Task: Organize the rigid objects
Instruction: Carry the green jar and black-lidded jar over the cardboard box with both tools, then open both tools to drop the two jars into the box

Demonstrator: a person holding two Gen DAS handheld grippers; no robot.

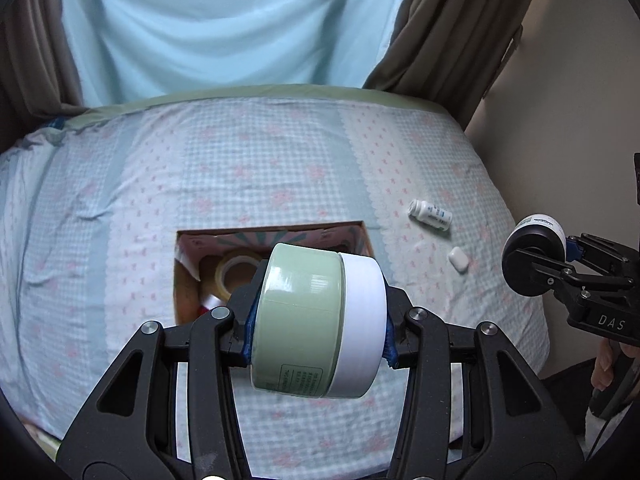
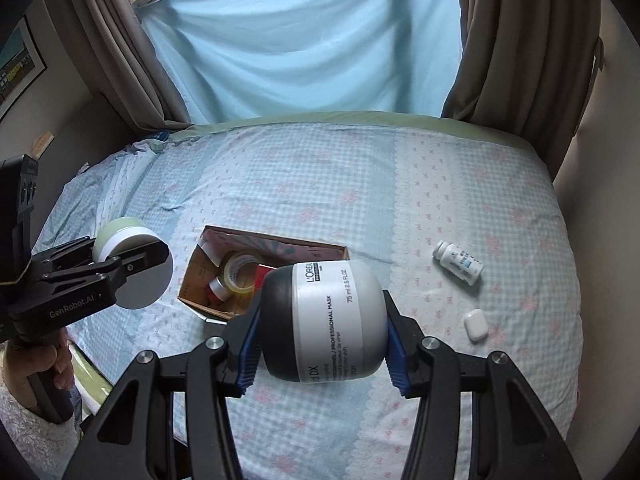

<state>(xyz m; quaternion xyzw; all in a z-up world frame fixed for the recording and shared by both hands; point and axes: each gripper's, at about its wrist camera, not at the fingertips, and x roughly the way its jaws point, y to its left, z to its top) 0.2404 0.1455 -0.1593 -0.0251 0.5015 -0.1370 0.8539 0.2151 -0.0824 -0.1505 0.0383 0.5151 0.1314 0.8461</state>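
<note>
Green round jar with a white lid: held sideways in the left gripper, fingers clamped on its two ends, low centre of the left wrist view, above the bed and just in front of the open cardboard box.

Right gripper clamps a black-and-grey L'Oréal mask jar, also sideways, centre of its view.

Box sits on the blue checked bedsheet; inside, a roll of clear tape and a small red-and-silver item I can't identify.

Loose on the sheet at right of frame: white pill bottle lying on its side, and a small white earbud case near it.

Step, as I judge it: both jars being carried to the box. Next calls for lowering each over the opening beside the tape, then releasing.
</note>
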